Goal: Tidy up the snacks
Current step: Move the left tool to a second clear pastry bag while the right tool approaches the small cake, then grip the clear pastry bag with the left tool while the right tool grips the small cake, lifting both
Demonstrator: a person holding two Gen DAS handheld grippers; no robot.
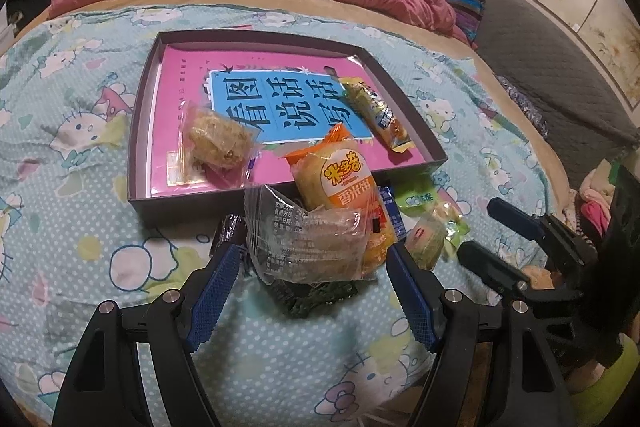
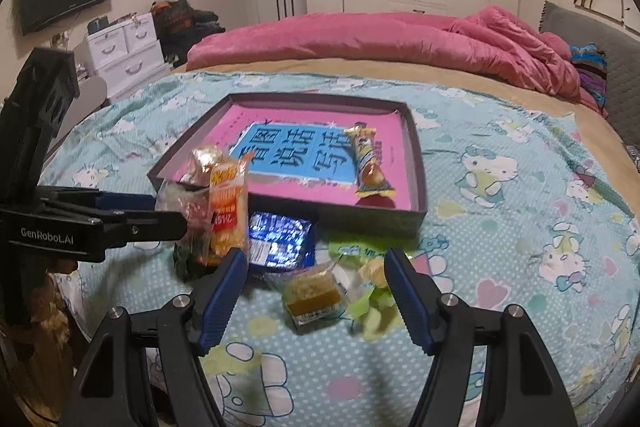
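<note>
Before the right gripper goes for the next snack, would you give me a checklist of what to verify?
1. Right gripper open: ok.
2. Small clear-wrapped cake lying between its fingers, not yet pressed: ok.
3. Cake clear of neighbours: not ok, green wrappers crowd its right side.
4. Left gripper holding the orange packet firmly: cannot tell.
5. Free floor left in the tray: ok.

Pink book (image 1: 280, 107), orange packet (image 1: 344, 179), polka-dotted blue sheet (image 1: 80, 187)
</note>
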